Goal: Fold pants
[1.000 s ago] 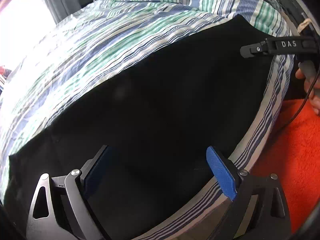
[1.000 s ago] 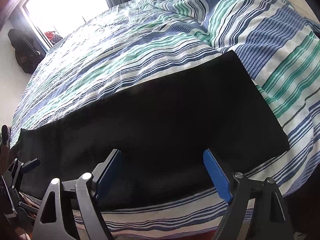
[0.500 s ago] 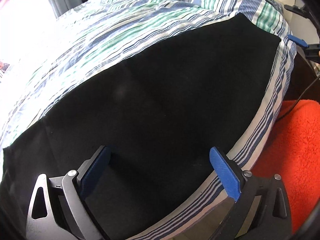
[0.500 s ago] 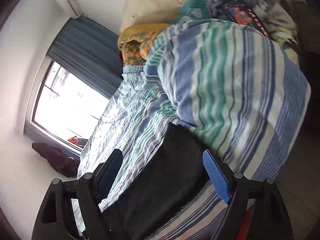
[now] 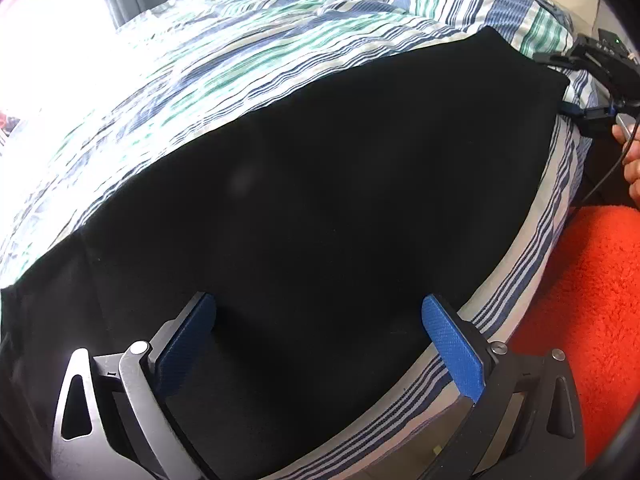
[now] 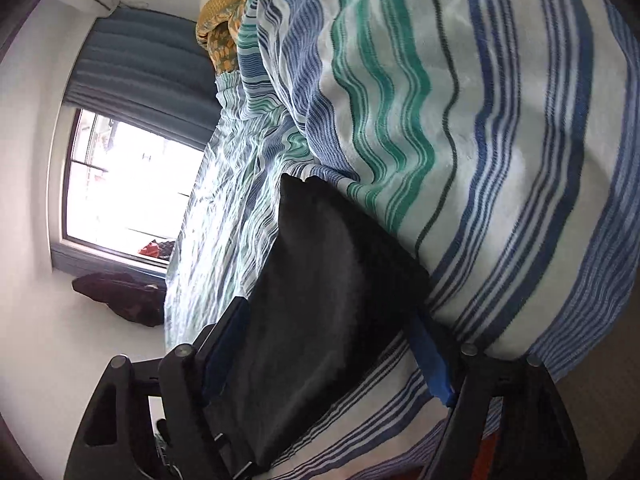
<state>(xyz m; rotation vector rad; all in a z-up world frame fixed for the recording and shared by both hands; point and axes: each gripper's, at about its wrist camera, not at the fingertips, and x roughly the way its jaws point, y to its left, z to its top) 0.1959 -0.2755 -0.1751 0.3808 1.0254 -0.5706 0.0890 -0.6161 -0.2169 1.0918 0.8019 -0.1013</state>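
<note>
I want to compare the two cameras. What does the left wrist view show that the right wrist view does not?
Only the left wrist view shows the orange blanket, a hand and the whole spread of the black pants. Only the right wrist view shows the window, the curtain and the right gripper closing around the pants' end. Both show the pants on the striped bedcover.

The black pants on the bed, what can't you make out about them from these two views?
- Left wrist view: the pants run off the left and bottom edges, behind the left gripper, so that end is cut off.
- Right wrist view: the right gripper is closing around the pants' end; whether its pads touch the cloth is blurred.
- Waistband, pockets and seams: lost in the black.
</note>
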